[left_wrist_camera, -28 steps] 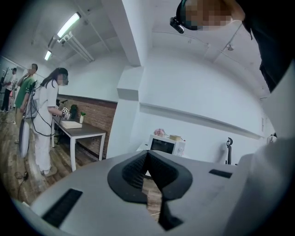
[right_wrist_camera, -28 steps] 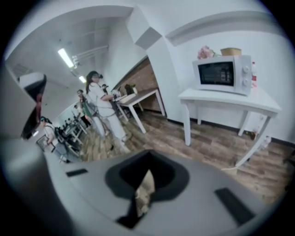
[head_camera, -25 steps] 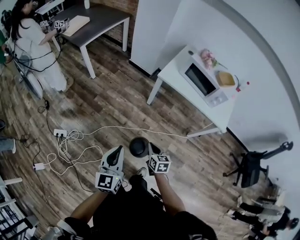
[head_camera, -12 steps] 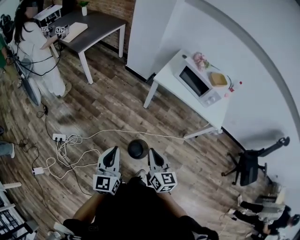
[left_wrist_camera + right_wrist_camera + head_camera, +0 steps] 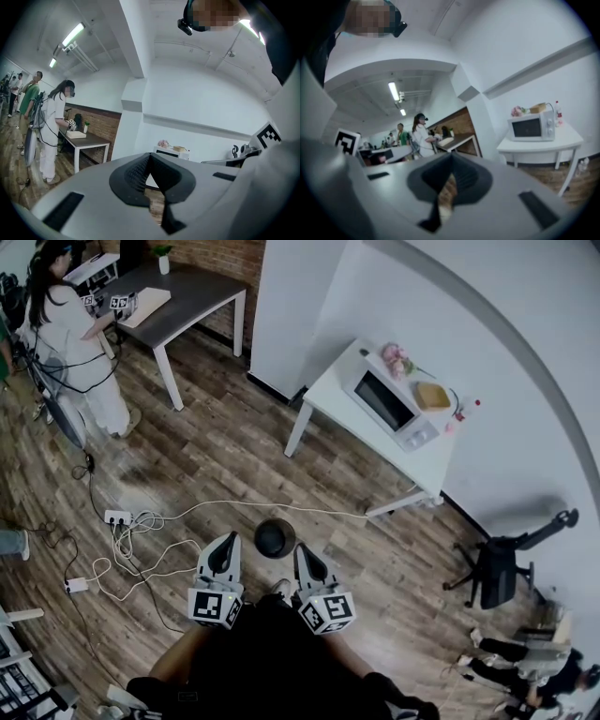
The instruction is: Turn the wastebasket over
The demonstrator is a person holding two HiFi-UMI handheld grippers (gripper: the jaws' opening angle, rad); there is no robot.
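The wastebasket point(image 5: 275, 537) is a small round black bin standing on the wood floor just ahead of me; from above I see only a dark round shape, so I cannot tell which end faces up. My left gripper point(image 5: 228, 539) hovers to its left, apart from it, jaws together with nothing between them. My right gripper point(image 5: 302, 550) is held to its right and nearer to me, also shut and empty. In the left gripper view the left gripper point(image 5: 149, 157) points level at the far wall. In the right gripper view the right gripper point(image 5: 451, 159) points across the room. Neither gripper view shows the bin.
White cables and a power strip point(image 5: 122, 517) lie on the floor to the left. A white table point(image 5: 328, 390) with a microwave point(image 5: 389, 399) stands ahead right. A grey desk point(image 5: 192, 287) and a person point(image 5: 70, 329) are at the far left; an office chair point(image 5: 495, 573) stands right.
My right gripper has pulled back from the wastebasket's rim and risen toward me. The wastebasket stays on the floor. The left gripper has lifted only slightly.
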